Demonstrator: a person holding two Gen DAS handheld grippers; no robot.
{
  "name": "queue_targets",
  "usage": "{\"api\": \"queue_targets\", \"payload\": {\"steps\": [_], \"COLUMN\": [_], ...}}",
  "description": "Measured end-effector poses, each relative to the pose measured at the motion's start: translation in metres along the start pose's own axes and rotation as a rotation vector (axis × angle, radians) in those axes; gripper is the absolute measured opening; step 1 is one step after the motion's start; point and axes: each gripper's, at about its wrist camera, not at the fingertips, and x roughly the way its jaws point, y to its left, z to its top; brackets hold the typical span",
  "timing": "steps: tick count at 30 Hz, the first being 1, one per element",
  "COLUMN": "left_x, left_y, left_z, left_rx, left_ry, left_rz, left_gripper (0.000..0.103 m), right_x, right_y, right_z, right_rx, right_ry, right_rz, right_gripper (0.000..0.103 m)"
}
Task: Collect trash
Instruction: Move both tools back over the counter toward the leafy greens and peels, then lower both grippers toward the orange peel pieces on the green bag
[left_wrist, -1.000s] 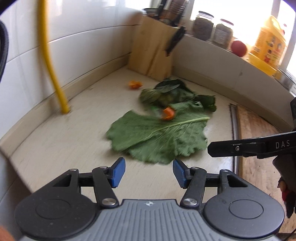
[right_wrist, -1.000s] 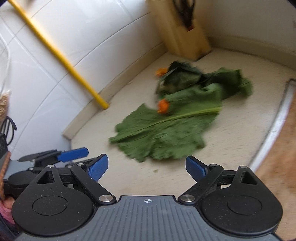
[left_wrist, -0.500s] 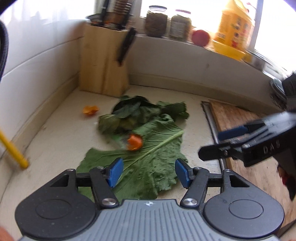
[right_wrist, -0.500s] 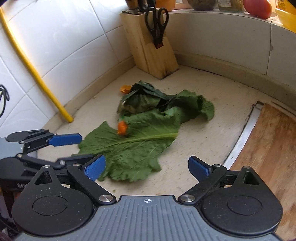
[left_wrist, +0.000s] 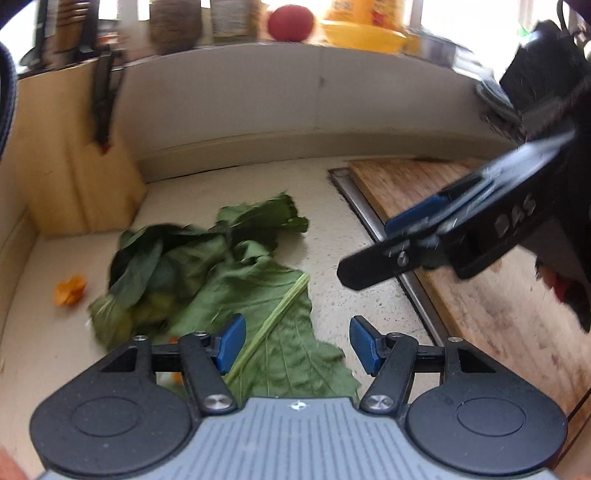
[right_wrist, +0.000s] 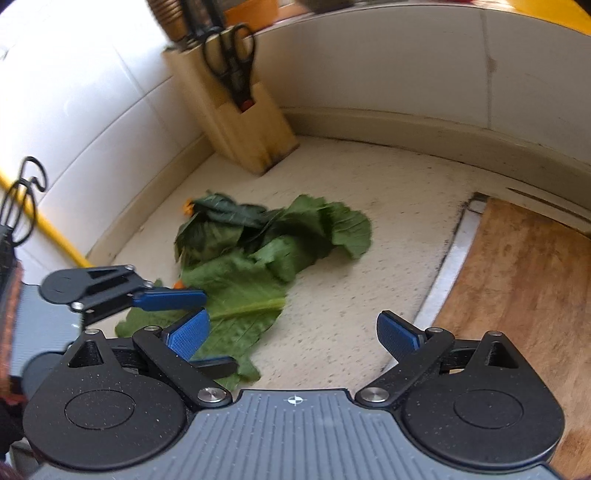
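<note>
A big green leaf (left_wrist: 280, 332) lies flat on the speckled counter, with a heap of darker crumpled leaves (left_wrist: 184, 258) behind it. An orange scrap (left_wrist: 69, 290) sits left of the heap; another orange bit (right_wrist: 179, 284) peeks out by the big leaf. My left gripper (left_wrist: 297, 345) is open, its blue pads low over the big leaf's near part. My right gripper (right_wrist: 293, 334) is open over bare counter just right of the leaf (right_wrist: 236, 295). In the left wrist view the right gripper (left_wrist: 436, 236) hangs to the right. Neither holds anything.
A wooden knife block (right_wrist: 236, 122) with scissors stands in the back corner. A wooden cutting board (right_wrist: 517, 295) with a metal strip lies on the right. Jars, a red fruit (left_wrist: 290, 22) and a yellow bowl line the sill. A yellow pipe (right_wrist: 55, 240) runs down the left wall.
Both grippers have moved forward and swung right toward the leaves. The big leaf now lies between the left gripper's pads. The leaves and scraps have not moved.
</note>
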Motion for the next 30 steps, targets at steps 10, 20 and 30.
{"api": "queue_targets", "payload": {"steps": [10,20,30], "left_x": [0.036,-0.002,-0.024], "left_y": [0.012,0.002,-0.004], "left_z": [0.005,-0.02,-0.031], "left_rx": [0.082,-0.023,0.058], "left_ry": [0.086,0.164,0.093], "left_rz": [-0.046,-0.236,-0.054], "left_gripper": [0.062,0.048,0.048], "right_x": [-0.004,0.003,0.01], "right_y": [-0.017,-0.017,-0.009], "right_z": [0.0,-0.004,-0.007], "right_rx": [0.066,0.079,0.066], "right_ry": [-0.013,0.019,0.034], "right_rz": [0.012,0.042,0.054], "right_gripper": [0.101,0.102,0.102]}}
